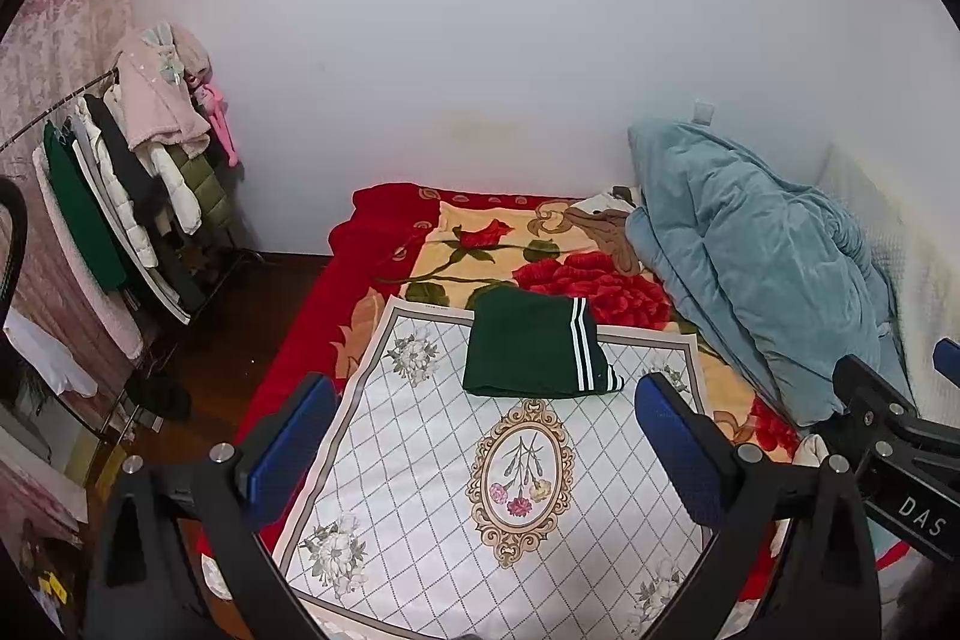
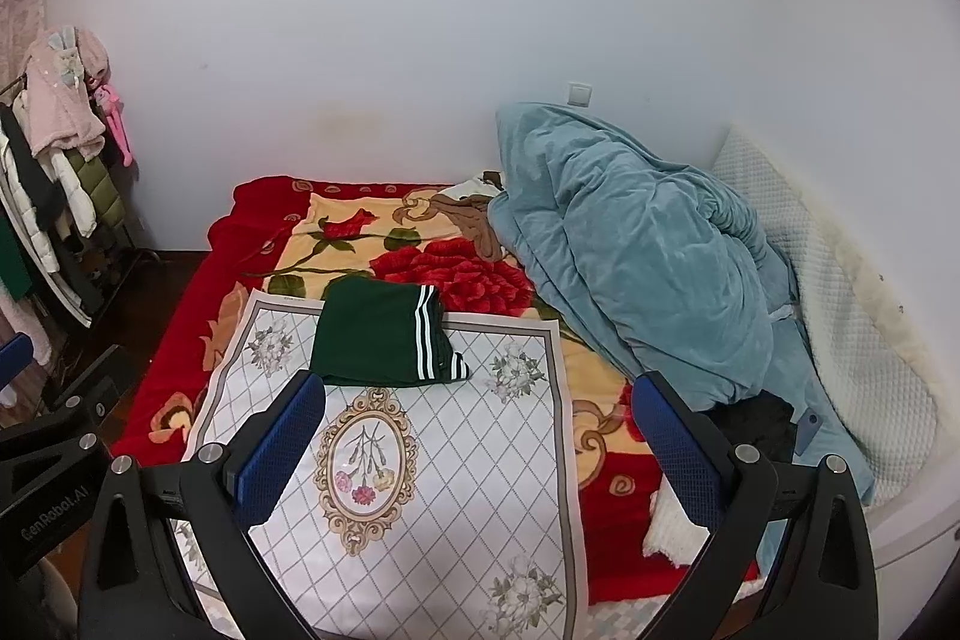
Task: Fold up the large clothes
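Observation:
A dark green garment with white stripes (image 1: 534, 349) lies folded into a compact rectangle at the far end of a white floral mat (image 1: 456, 508) on the bed; it also shows in the right wrist view (image 2: 384, 334) on the mat (image 2: 456, 490). My left gripper (image 1: 486, 436) is open and empty, held above the mat, short of the garment. My right gripper (image 2: 480, 436) is open and empty, also above the mat, to the right of the left one.
A red rose blanket (image 1: 480, 244) covers the bed. A bunched blue duvet (image 2: 630, 268) lies along the right side by a white quilted headboard (image 2: 840, 316). A rack of hanging clothes (image 1: 132, 172) stands at the left by the wall.

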Demonstrator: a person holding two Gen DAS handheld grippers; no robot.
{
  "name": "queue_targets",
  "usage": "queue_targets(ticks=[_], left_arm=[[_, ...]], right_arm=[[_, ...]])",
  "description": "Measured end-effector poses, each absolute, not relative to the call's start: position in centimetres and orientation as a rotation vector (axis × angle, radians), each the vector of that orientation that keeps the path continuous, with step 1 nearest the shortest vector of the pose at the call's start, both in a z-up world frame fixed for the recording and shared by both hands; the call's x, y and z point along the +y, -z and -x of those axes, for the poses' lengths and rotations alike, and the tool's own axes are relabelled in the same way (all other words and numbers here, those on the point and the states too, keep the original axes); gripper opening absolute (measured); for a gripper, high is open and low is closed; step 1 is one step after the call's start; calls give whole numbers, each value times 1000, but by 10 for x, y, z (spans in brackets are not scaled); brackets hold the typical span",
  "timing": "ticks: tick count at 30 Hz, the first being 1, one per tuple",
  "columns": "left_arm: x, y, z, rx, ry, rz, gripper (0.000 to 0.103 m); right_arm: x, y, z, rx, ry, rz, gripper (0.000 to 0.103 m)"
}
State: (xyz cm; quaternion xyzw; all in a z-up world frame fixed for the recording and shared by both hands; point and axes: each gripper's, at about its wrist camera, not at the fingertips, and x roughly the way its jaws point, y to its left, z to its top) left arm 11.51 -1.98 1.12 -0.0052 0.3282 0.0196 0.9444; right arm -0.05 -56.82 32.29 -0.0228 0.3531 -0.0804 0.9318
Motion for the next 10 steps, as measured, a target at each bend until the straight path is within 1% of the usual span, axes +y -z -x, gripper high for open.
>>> queue_targets(ticks=[10], left_arm=[[-21, -13, -110, 657, -44, 4, 102]], right_arm=[[-566, -321, 5, 724, 167, 44, 103]])
